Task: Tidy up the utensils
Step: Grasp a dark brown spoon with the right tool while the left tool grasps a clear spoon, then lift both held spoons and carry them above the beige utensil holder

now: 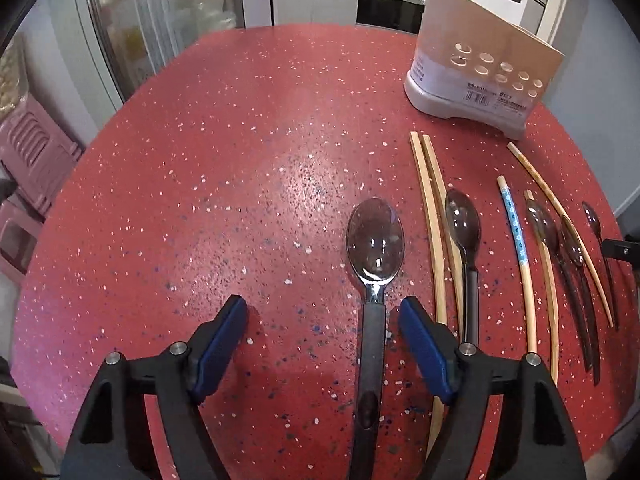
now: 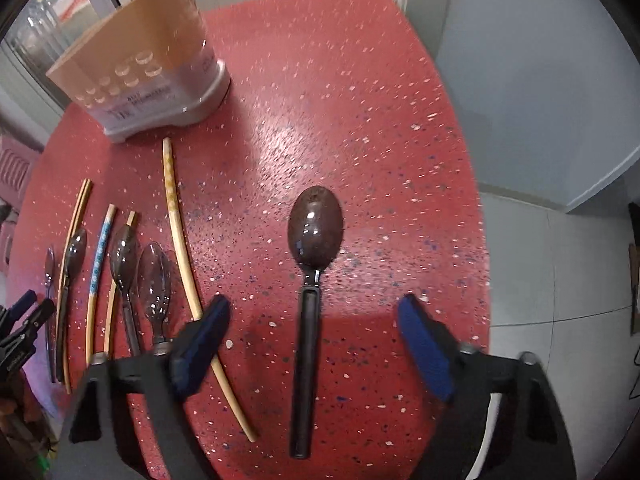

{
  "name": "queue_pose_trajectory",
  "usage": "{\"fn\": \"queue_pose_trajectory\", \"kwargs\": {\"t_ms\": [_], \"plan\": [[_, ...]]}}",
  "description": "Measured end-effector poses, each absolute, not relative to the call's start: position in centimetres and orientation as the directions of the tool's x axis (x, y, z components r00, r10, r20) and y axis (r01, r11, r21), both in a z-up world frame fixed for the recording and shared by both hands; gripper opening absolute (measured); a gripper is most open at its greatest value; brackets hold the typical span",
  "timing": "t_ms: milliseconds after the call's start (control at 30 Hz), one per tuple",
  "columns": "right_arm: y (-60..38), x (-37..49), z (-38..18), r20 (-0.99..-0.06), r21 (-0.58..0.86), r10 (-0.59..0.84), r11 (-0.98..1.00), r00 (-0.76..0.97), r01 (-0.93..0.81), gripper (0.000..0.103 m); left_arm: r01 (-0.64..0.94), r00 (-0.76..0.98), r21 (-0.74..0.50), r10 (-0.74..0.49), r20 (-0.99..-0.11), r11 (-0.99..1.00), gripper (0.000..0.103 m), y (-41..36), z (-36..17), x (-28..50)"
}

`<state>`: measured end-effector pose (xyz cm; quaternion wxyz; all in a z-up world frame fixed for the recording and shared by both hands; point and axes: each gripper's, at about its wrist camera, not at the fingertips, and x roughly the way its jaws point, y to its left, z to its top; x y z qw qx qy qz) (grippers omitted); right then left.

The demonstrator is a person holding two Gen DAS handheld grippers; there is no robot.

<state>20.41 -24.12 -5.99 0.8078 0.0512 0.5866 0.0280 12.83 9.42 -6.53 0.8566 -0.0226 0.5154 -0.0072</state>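
bright overhead glare on table [image 1: 240,200]; fisheye-warped edges.

Table [image 1: 240,160] left clear – chopsticks [image 1: 430,220], holder [image 1: 480,68] block rt.

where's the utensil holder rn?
The beige perforated plastic utensil holder stands upright at the far side of the red speckled table: upper right in the left wrist view, upper left in the right, just beyond the tips of the bamboo chopsticks.

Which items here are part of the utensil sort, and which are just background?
Part of the job:
- spoons, e.g. one between the left gripper fingers and one between the right gripper fingers
- chopsticks
- utensil holder

Just background:
- red table
- pink stool
- oven
- fridge
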Motion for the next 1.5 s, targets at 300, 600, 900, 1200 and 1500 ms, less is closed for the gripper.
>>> {"fn": "queue_pose_trajectory", "kwargs": {"t_ms": [300,600,900,1200,1500], "plan": [[-21.7,22.1,-6.6,-0.982,0.016,0.032,0.996,0.184,-0.086,0.069,0.096,0.407,-0.031,-0.068,-0.911,0.995,0.078,8.0,-5.9,14.7],[-20.8,23.3,-5.6,-0.990,0.048,0.061,0.993,0.126,-0.107,0.012,0.242,0.382,0.049,-0.048,-0.923,0.969,0.039,4.1,-5.3,15.0],[-23.5,21.8,-2.9,-0.947,0.220,0.237,0.970,0.217,-0.101,0.012,0.155,0.477,-0.120,-0.181,-0.860,0.981,0.039,5.6,-2.8,12.1],[-24.5,20.8,4.3,-0.833,0.354,0.390,0.921,0.392,-0.164,0.012,0.106,0.607,-0.209,-0.230,-0.761,0.972,0.039,6.1,3.3,12.4],[-23.1,24.0,11.0,-0.689,0.436,0.479,0.874,0.545,-0.217,0.012,0.098,0.748,-0.266,-0.247,-0.616,0.959,0.039,5.4,10.6,17.6]]}}
